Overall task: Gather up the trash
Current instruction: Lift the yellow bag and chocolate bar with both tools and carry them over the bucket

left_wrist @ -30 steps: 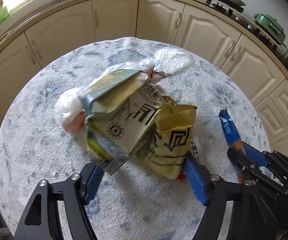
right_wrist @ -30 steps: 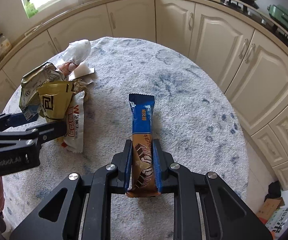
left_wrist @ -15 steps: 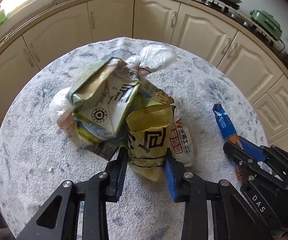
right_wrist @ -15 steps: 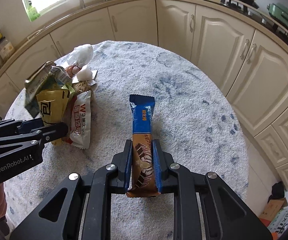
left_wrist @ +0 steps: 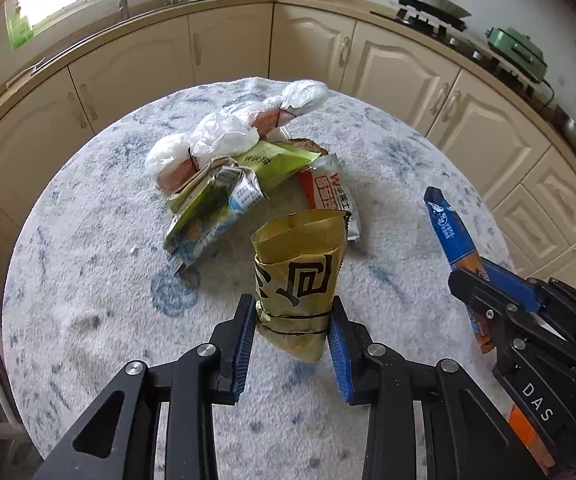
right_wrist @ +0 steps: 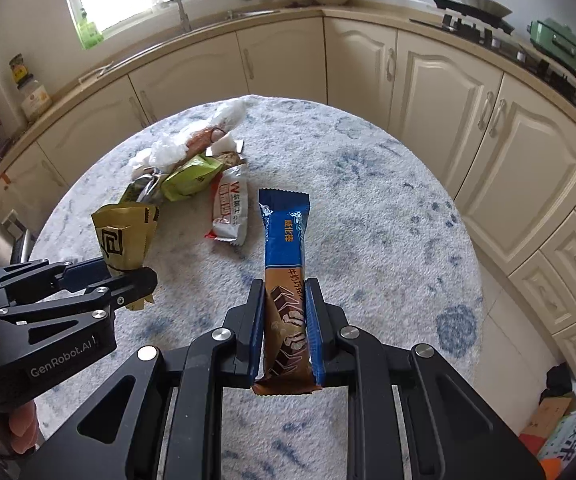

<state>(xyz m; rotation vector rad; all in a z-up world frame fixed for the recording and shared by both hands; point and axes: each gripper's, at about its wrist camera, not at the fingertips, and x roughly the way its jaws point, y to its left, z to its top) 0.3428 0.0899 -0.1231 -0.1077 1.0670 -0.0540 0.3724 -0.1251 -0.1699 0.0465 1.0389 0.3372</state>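
The left gripper (left_wrist: 292,320) is clamped on the lower part of a yellow snack bag (left_wrist: 298,268), with both blue pads pressed against the bag's sides; the bag stands upright between the jaws, its torn open mouth uppermost and clear of the table. The right gripper (right_wrist: 285,320) is pinched tight on a blue-and-brown chocolate bar wrapper (right_wrist: 285,264), which projects forward beyond the fingertips and extends rearward past the pads. Ahead of the left gripper, on the round table with the blue-mottled cloth (left_wrist: 87,280), lies the remaining trash pile: a crumpled blue-and-green carton (left_wrist: 211,208) nearest, ahead and to the left; a green wrapper (left_wrist: 275,162) beyond it; a white-and-red wrapper (left_wrist: 330,192) ahead and slightly right; and knotted clear plastic bags (left_wrist: 223,136) at the far side of the pile. The right gripper and its wrapper are positioned to the right of the left gripper, apart from the pile. Cream kitchen cabinets (right_wrist: 448,88) stand beyond the table.
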